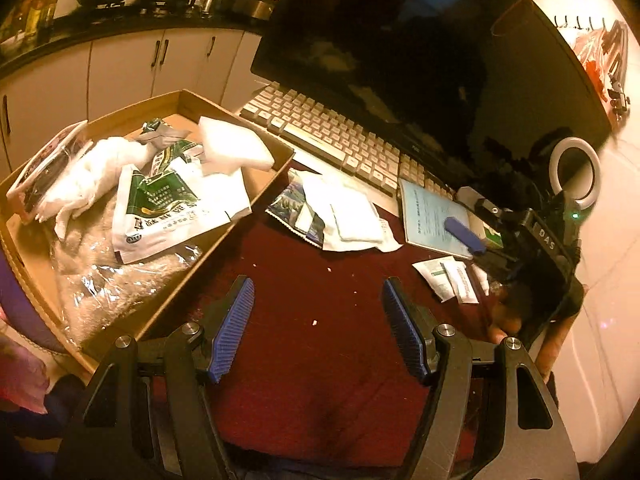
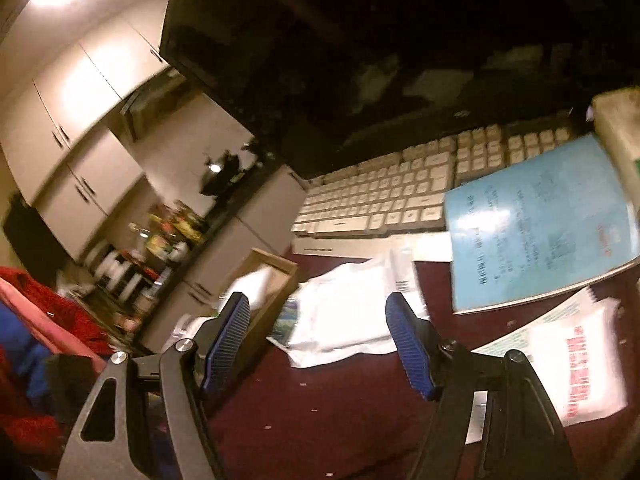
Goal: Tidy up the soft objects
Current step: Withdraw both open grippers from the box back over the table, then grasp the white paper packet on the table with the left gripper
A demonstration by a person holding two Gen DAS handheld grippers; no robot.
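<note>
A cardboard box [image 1: 256, 196] at the left holds a white foam block [image 1: 234, 144], green-and-white packets [image 1: 168, 204], a white cloth [image 1: 92, 176] and a bagged fluffy towel [image 1: 120, 280]. A pile of white soft packets [image 1: 340, 212] lies on the dark red table between box and keyboard; it also shows in the right wrist view [image 2: 348, 304]. My left gripper [image 1: 318, 320] is open and empty above the table, short of the pile. My right gripper [image 2: 320, 336] is open and empty, close in front of the pile. The right gripper's body [image 1: 536, 256] shows at the right of the left wrist view.
A white keyboard [image 1: 332, 136] and a large dark monitor [image 1: 420, 52] stand behind the pile. A blue booklet [image 2: 540, 220] lies beside it, with a blue marker [image 1: 464, 234] on top. Small packets [image 1: 448, 276] and a red-printed bag [image 2: 576, 364] lie at the right.
</note>
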